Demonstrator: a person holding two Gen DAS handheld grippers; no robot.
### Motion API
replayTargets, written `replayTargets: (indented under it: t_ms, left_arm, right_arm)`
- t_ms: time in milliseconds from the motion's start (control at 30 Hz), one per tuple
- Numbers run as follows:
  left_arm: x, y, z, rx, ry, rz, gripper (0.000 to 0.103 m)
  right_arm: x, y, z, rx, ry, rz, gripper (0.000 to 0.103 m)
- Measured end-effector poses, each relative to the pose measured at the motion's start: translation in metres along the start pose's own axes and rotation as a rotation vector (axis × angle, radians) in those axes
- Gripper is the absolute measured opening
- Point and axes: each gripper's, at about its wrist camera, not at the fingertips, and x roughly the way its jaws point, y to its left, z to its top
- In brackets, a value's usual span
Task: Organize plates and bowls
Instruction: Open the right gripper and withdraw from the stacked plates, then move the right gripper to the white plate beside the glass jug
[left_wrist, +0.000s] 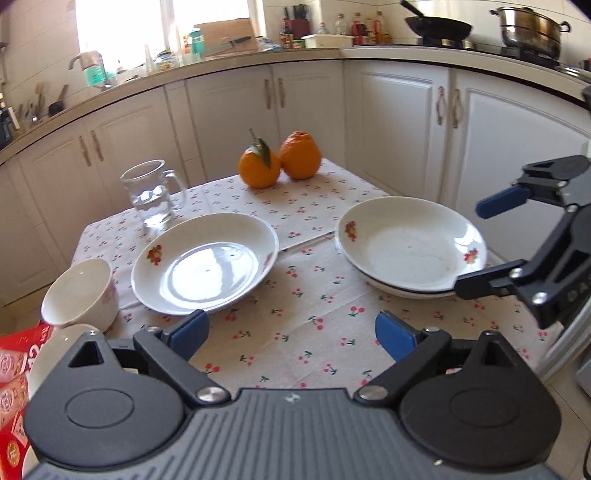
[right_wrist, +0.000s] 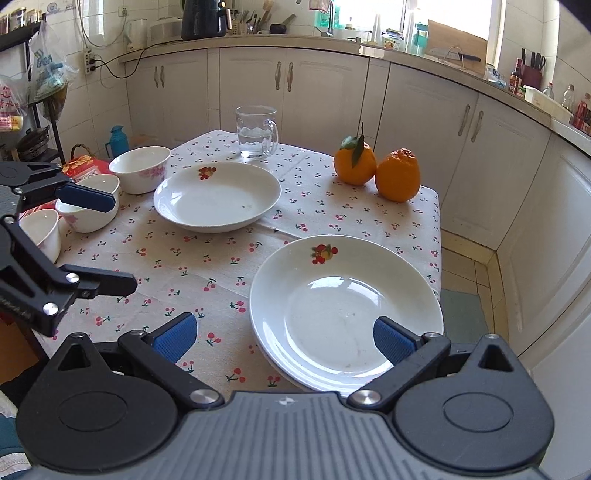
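Both claws, left (left_wrist: 290, 338) & right (right_wrist: 284, 338), open; right plate (right_wrist: 345, 314) prob. stacked

Left gripper (left_wrist: 291, 334) and right gripper (right_wrist: 284, 334) were of identical build: a grey ribbed housing with a small central mark, flanked by two black rounded lobes, each with a circular recess and a triangular cut-out. Black linkage arms, pinned with silver screws, carried blue ribbed pads (right_wrist: 393, 339) at the fingertips.
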Motion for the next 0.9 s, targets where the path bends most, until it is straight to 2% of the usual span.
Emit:
replayTargets:
  t_ms: [100,200,300,433,600,900]
  left_arm:
    - [0.02,0.006,-0.01,-0.051,0.015,0.099,0.097]
    - [0.042,0.014,-0.017,-0.118,0.048,0.137,0.097]
    - [0.059,0.022,-0.021,-0.175,0.078,0.132,0.097]
    - [0.075,0.026,-0.022,-0.183,0.095,0.143,0.097]
    - [0.094,0.037,-0.021,-0.24,0.128,0.127,0.098]
    - [0.105,0.041,-0.017,-0.238,0.101,0.113,0.103]
  right_arm:
    - [0.0,0.002,0.004,-0.006,-0.003,0.008,0.103]
    - [0.003,0.001,0.01,-0.018,0.0,0.017,0.103]
    - [0.007,-0.001,0.018,-0.032,0.003,0.034,0.103]
    - [0.016,-0.007,0.031,-0.051,0.01,0.071,0.103]
    - [0.034,-0.012,0.052,-0.09,0.027,0.106,0.103]
    - [0.073,-0.01,0.091,-0.189,0.054,0.181,0.103]
